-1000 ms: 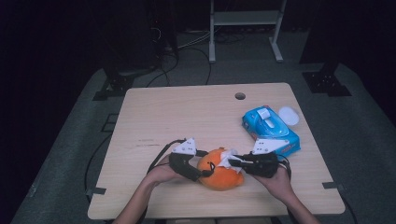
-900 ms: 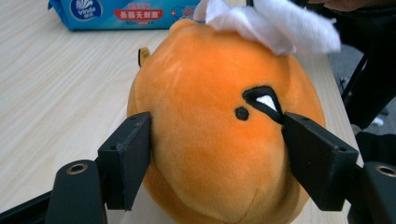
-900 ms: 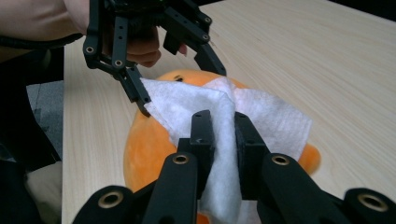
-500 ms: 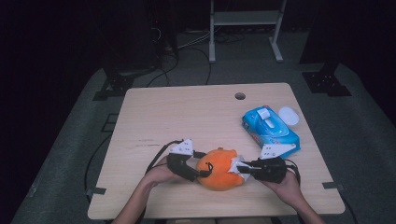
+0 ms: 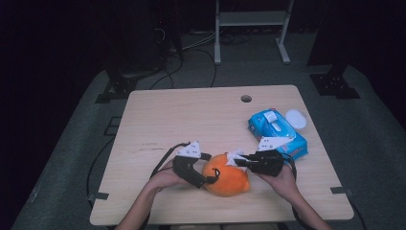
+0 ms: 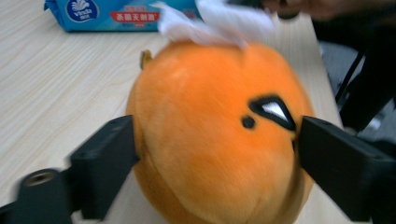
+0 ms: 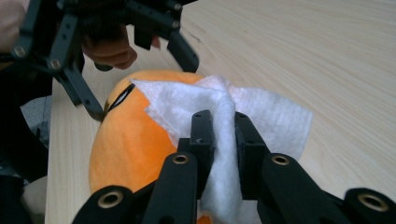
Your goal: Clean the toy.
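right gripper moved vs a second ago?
Yes. The right gripper, shut on the white tissue, has shifted slightly toward the table's near edge, away from the blue wipes pack.

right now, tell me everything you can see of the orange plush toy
The orange plush toy is round and soft, with a black-and-white stitched eye. It sits near the table's front edge. The left gripper has just been opening, jaws straddling its sides. A white tissue, pinched by the right gripper, lies on its top.

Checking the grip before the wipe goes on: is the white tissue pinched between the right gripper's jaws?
Yes, in the right gripper view the white tissue is clamped between the two black jaws of the right gripper, draped over the orange plush toy.
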Available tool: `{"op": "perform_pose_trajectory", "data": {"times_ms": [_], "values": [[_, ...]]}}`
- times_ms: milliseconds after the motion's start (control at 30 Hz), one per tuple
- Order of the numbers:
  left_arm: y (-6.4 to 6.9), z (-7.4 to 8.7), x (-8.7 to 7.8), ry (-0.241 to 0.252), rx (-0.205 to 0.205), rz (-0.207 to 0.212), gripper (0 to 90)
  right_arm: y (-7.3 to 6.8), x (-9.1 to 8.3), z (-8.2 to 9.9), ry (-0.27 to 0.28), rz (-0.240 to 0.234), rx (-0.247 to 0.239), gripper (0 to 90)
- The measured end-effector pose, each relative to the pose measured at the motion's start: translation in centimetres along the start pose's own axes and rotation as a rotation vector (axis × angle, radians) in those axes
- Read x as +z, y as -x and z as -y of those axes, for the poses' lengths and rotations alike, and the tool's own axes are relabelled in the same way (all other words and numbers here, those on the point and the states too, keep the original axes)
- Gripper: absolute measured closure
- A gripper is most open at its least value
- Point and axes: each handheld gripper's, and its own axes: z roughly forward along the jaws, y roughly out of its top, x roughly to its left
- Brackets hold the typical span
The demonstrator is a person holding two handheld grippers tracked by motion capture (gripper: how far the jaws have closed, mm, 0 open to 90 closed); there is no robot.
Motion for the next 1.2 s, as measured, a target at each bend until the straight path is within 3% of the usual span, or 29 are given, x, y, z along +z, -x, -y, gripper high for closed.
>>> {"op": "perform_pose_trajectory", "data": {"times_ms": [100,233,300,333,400,433,533,600,633,667,733,900,1033,1067,1100,1200], "values": [[0.1,0.0,0.8,-0.039,-0.046,0.017,6.8,-0.4,-0.6,0.3,-0.004,-0.003,-0.011,79.9],[0.3,0.0,1.8,-0.052,-0.062,0.027,3.9,-0.9,-1.0,0.7,-0.003,0.001,-0.014,79.9],[0.4,-0.1,1.9,-0.043,-0.043,0.023,14.8,-1.3,-1.3,0.8,-0.006,0.018,-0.020,80.0],[0.6,-0.2,1.7,-0.033,-0.022,0.014,14.8,-1.3,-1.3,0.8,-0.006,0.018,-0.020,80.0],[0.8,-0.4,1.2,0.021,0.026,0.001,27.5,-1.0,-1.5,0.7,0.002,0.017,-0.011,80.0],[1.1,-0.7,1.0,0.062,0.081,-0.028,31.5,-0.8,-1.9,0.4,0.023,0.020,-0.007,80.0],[1.1,-1.0,0.9,0.089,0.114,-0.049,31.5,-0.9,-2.4,-0.5,0.056,0.027,-0.014,80.1],[1.2,-1.0,1.3,0.069,0.152,-0.072,31.1,-1.0,-2.3,-0.7,0.063,0.023,-0.018,80.1],[1.3,-0.9,1.7,0.042,0.171,-0.082,30.0,-1.5,-1.7,-1.2,0.063,0.000,-0.030,80.1],[1.5,-0.9,1.9,0.048,0.180,-0.079,30.0,-1.5,-1.7,-1.2,0.063,0.000,-0.030,80.1],[1.8,-1.0,2.0,0.024,0.219,-0.092,28.8,-2.9,0.0,-2.0,0.047,-0.013,-0.089,80.1],[1.9,-0.4,1.6,0.021,0.219,-0.105,28.9,-3.0,0.8,-2.8,0.026,0.007,-0.111,80.4],[1.9,-0.3,1.6,0.021,0.225,-0.104,28.4,-1.3,-0.4,-2.2,0.018,0.070,-0.076,80.4],[1.9,-0.2,1.6,0.023,0.223,-0.105,28.4,-1.3,-0.4,-2.2,0.018,0.070,-0.076,80.4],[1.9,-0.3,1.7,0.025,0.230,-0.105,28.3,-0.4,-1.1,-1.6,0.024,0.073,-0.035,80.4],[2.2,-0.5,1.9,0.018,0.251,-0.109,28.2,-0.2,-1.4,-1.1,0.036,0.063,-0.011,80.3]]}}
